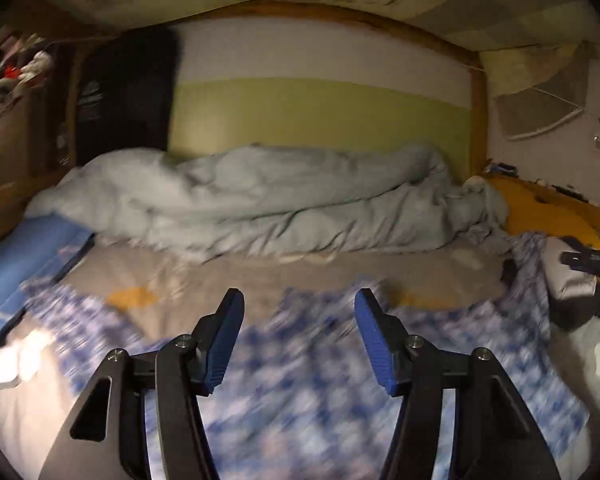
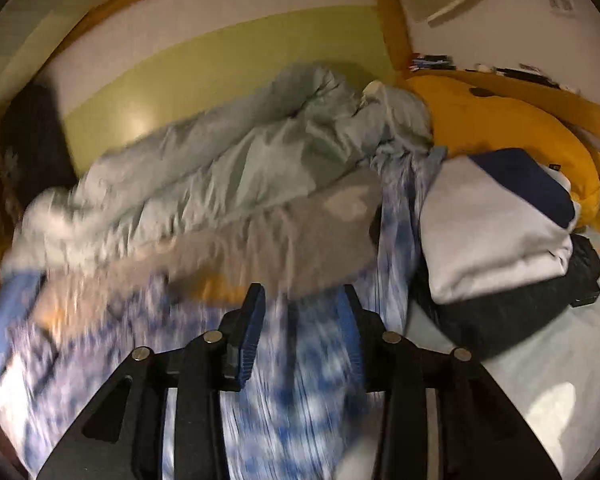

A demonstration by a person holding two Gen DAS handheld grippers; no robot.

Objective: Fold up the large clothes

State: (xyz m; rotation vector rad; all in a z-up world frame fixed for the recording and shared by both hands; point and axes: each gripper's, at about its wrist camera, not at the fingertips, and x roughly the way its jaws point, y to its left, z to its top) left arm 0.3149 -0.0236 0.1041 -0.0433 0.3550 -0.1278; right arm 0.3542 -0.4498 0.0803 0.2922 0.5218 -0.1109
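Observation:
A blue-and-white patterned garment lies spread on the bed, blurred by motion. My left gripper is open above it, blue pads apart, holding nothing. In the right wrist view the same garment lies bunched between and under my right gripper, whose jaws stand apart; the cloth covers the right pad, so a grip cannot be told. The right gripper also shows at the right edge of the left wrist view.
A rumpled pale-blue duvet lies along the green wall. A stack of folded clothes sits at the right beside a yellow cushion. A blue pillow lies at the left. A grey-beige sheet covers the bed.

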